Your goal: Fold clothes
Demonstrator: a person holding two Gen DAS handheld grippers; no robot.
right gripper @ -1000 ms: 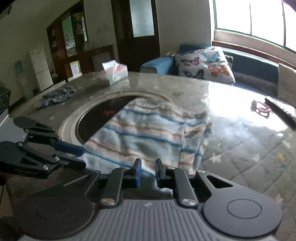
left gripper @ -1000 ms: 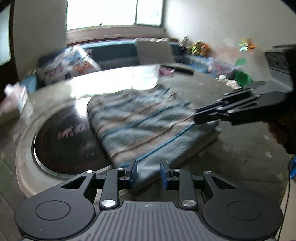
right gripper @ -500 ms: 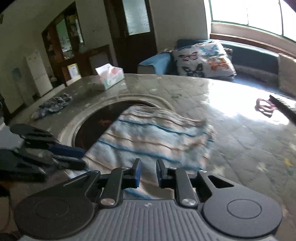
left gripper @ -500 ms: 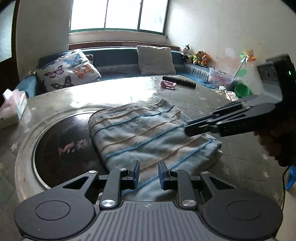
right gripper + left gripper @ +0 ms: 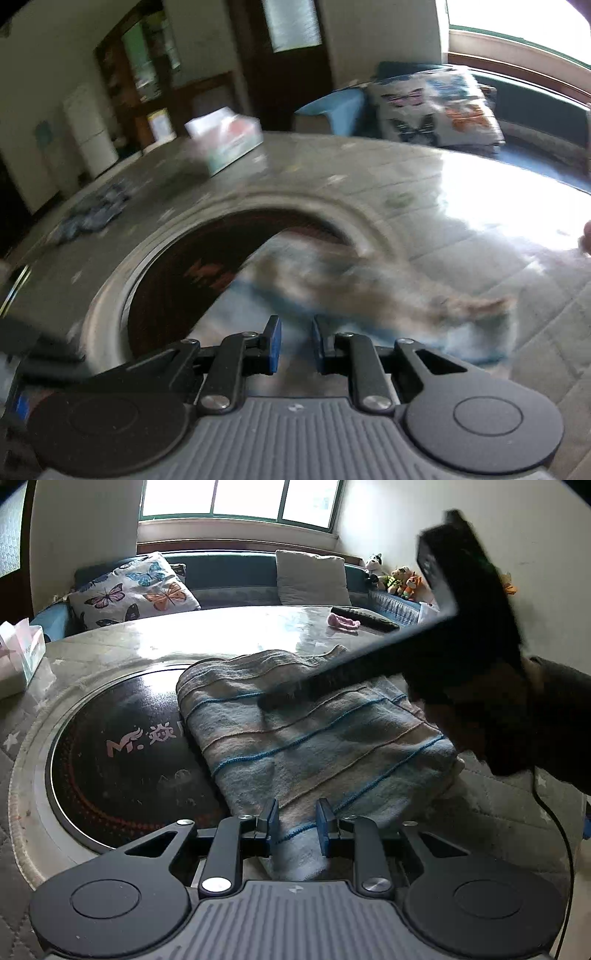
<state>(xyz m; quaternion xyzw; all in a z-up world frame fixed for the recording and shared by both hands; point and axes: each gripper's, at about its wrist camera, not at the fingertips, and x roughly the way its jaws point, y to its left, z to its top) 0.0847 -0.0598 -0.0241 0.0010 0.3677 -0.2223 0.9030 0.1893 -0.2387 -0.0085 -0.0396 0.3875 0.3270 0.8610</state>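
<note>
A folded cloth [image 5: 314, 738] with blue and beige stripes lies on the table, its left part over a black round cooktop [image 5: 122, 760]. My left gripper [image 5: 297, 823] is at the cloth's near edge. Its jaws stand apart with the edge seen between them, and the pads do not press on it. My right gripper [image 5: 264, 701], held by a hand in a dark sleeve [image 5: 535, 720], reaches in from the right, its tips over the cloth's middle. In the blurred right wrist view the right gripper [image 5: 295, 347] shows a narrow empty gap, with the cloth [image 5: 369, 295] just beyond.
A tissue box [image 5: 18, 657] stands at the table's left edge. A pink item [image 5: 345, 622] and a remote control [image 5: 365, 614] lie at the far side. A dark blue heap of cloth [image 5: 92, 214] lies far left. A cable [image 5: 554, 830] hangs at the right.
The right gripper has swung leftward from beside the cloth to over its middle, blurring its own view. The left gripper has edged up to the cloth's near edge.
</note>
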